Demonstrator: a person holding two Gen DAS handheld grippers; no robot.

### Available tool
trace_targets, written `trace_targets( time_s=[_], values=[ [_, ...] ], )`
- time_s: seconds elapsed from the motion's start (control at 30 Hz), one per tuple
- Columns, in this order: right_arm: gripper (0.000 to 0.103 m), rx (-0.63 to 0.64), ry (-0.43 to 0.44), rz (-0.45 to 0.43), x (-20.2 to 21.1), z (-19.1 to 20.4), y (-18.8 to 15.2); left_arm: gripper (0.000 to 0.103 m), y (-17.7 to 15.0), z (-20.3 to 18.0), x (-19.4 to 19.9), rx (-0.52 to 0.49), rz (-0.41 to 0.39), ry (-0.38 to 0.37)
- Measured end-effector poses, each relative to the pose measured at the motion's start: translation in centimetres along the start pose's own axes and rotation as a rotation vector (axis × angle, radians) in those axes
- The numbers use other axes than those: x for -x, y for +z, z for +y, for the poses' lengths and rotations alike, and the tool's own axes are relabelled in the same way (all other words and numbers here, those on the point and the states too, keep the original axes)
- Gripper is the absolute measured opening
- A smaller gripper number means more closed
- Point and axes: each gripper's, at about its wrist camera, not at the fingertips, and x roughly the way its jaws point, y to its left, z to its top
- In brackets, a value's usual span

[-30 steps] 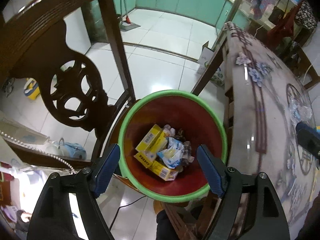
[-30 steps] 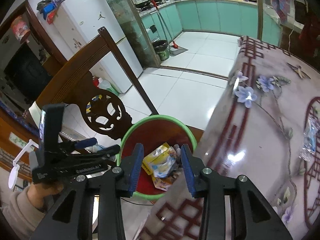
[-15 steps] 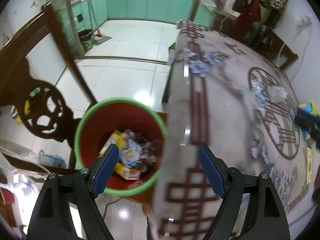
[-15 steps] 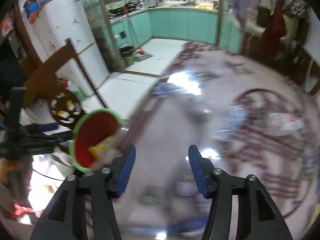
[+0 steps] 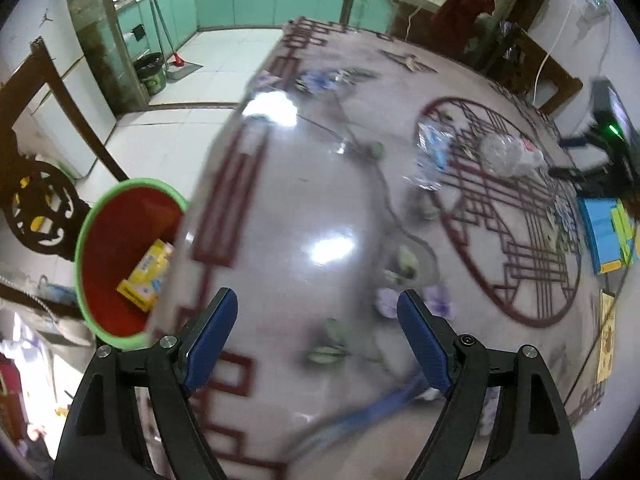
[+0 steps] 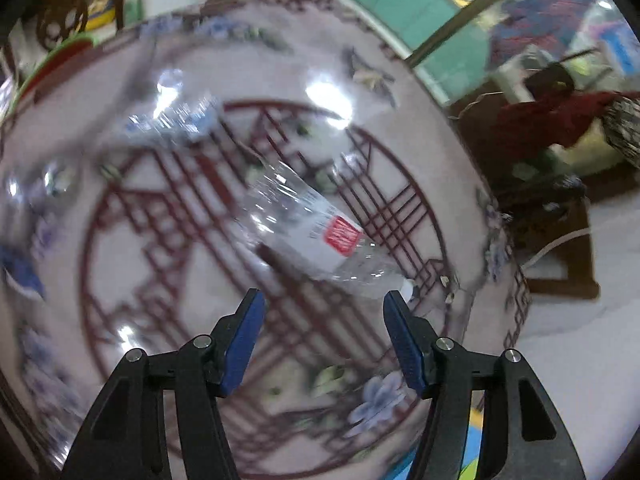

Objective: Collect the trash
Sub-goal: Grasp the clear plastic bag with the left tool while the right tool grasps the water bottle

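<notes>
A tiled kitchen with teal cabinets lies behind a glossy desk [image 5: 320, 208] patterned with red lattice and blue flowers. A clear plastic bottle [image 6: 316, 232] with a red-and-white label lies on its side on the round lattice medallion at the desk's middle. Beside the bottle, toward the bin, lies a crumpled clear wrapper [image 5: 430, 156] with blue print. The right hand-held gripper [image 6: 324, 340] hangs just short of the bottle, its jaws having just been opening, nothing between them. The left hand-held gripper [image 5: 316, 336] is released over bare desk, well apart from the bottle. A green-rimmed red bin [image 5: 100, 248] holding a yellow carton [image 5: 148, 276] stands off the desk's edge, far from the bottle.
</notes>
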Motion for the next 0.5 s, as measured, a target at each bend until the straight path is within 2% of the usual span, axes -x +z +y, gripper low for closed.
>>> trace_targets(
  time_s=[0.2, 0.27, 0.37, 0.4, 0.47, 0.5],
  values=[
    [0.061, 0.238, 0.067, 0.085, -5.1, -0.9, 2.1, 0.082, 0.2, -4.0, -0.6, -0.021, 0.025, 0.042],
    [0.066, 0.291, 0.070, 0.088, -6.2, -0.4, 2.8, 0.082, 0.7, -5.1, -1.1, -0.030, 0.031, 0.063],
    [0.067, 0.290, 0.118, 0.061, -7.1, -1.2, 3.2, 0.082, 2.1, -6.1, -1.9, -0.042, 0.030, 0.087],
    [0.066, 0.280, 0.162, 0.038, -7.2, -1.5, 3.2, 0.082, 2.6, -6.4, -2.2, -0.045, 0.028, 0.088],
    [0.054, 0.269, 0.211, 0.009, -7.4, -1.8, 3.0, 0.082, 3.6, -6.9, -3.0, -0.044, 0.026, 0.086],
    [0.053, 0.253, 0.215, -0.014, -7.3, -2.0, 2.9, 0.082, 4.2, -7.1, -3.4, -0.040, 0.026, 0.085]
  ],
)
